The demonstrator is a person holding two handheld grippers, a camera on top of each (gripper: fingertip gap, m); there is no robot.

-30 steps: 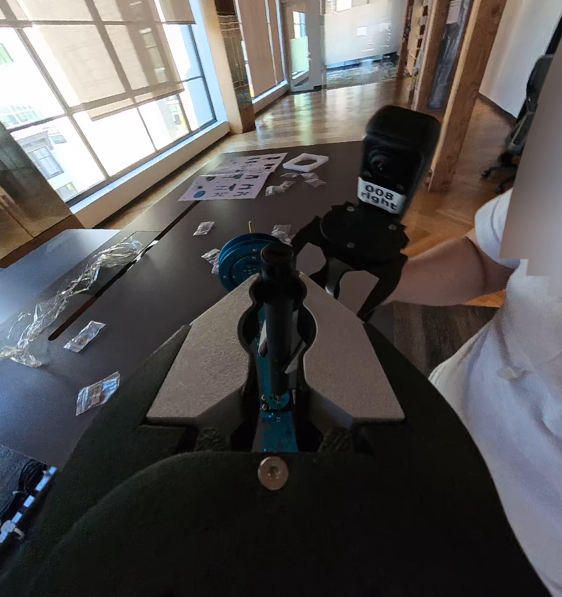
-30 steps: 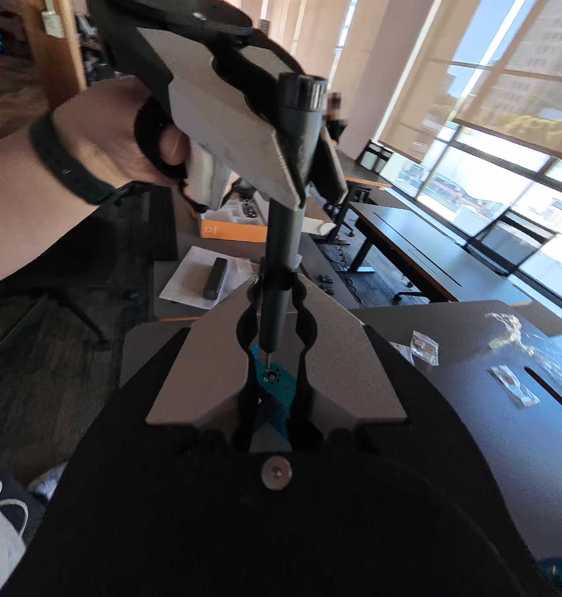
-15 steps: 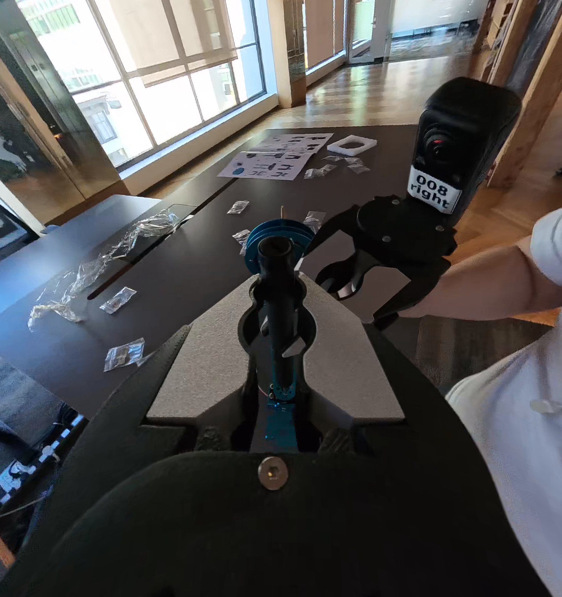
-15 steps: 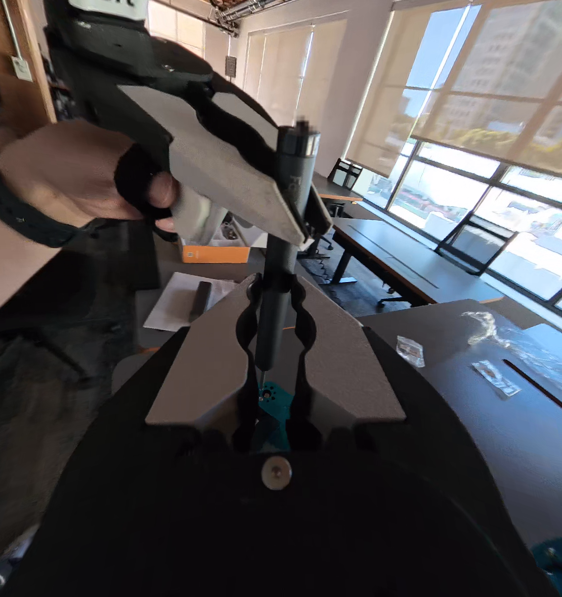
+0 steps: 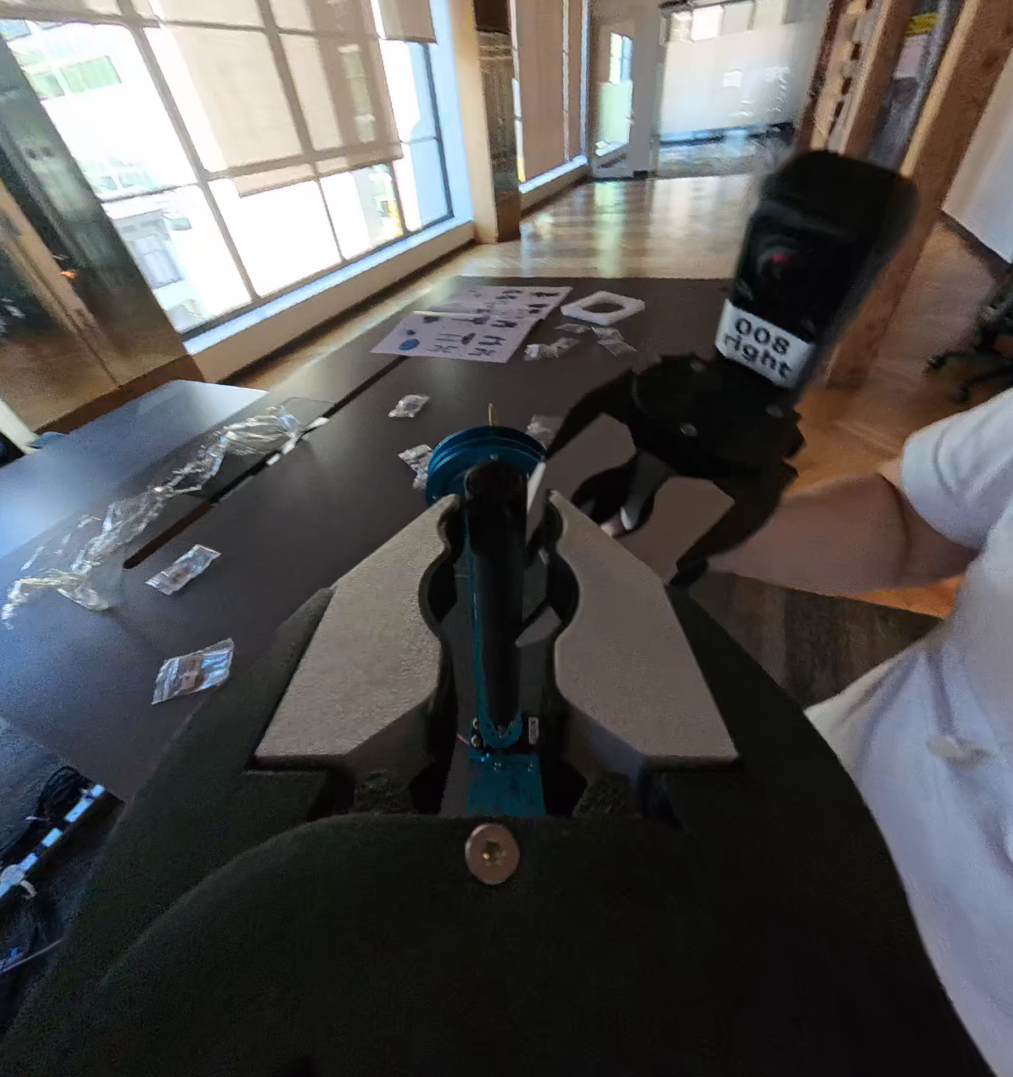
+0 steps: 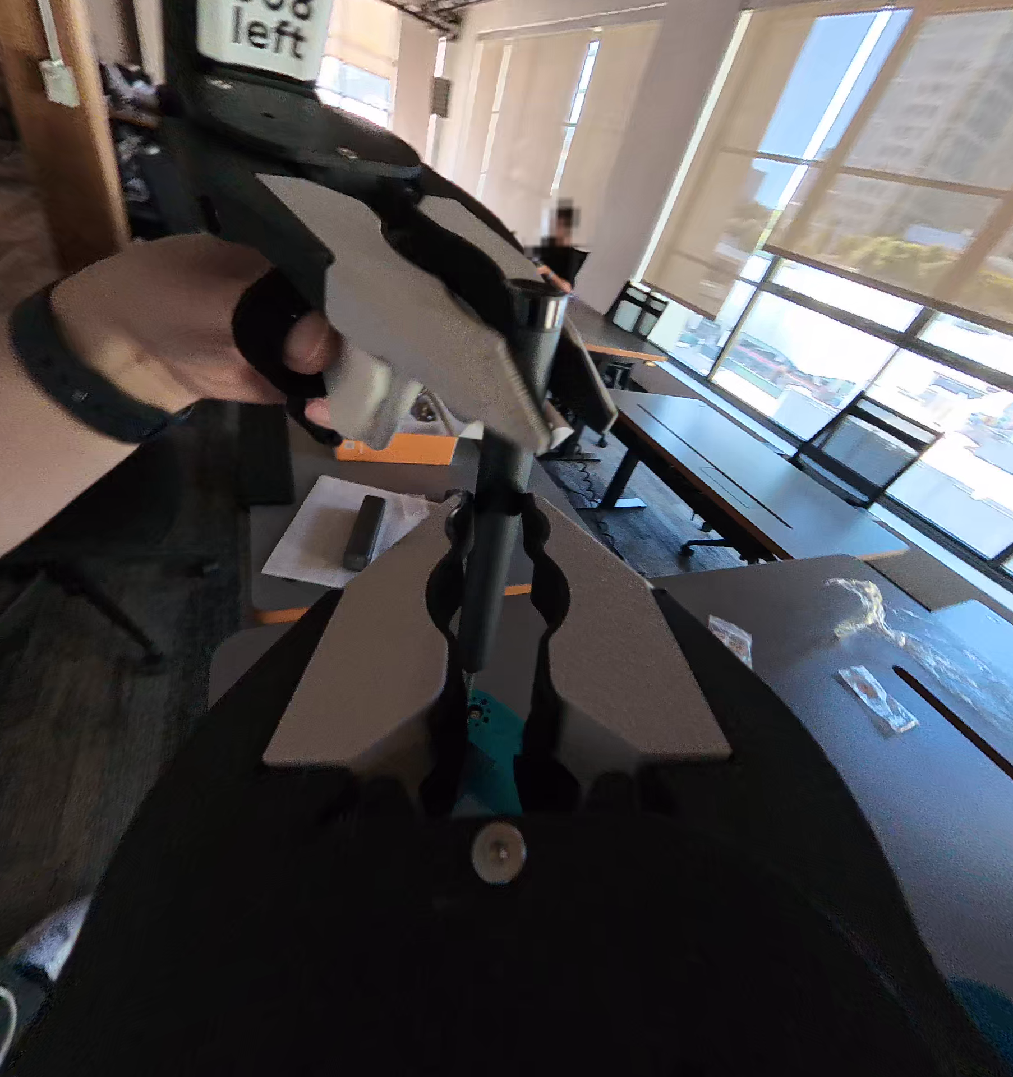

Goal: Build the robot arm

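Black screwdriver (image 5: 488, 588) clamped in left jaws; right jaws hold teal bracket (image 6: 488, 735).

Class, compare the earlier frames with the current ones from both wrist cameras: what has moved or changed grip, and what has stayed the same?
Little has changed. The left gripper stays shut on the dark screwdriver, its tip still on the teal part held between the right gripper's fingers. Both grippers have tilted and drifted together, shifting the background. The small bags and blue wheel on the black table lie as before.
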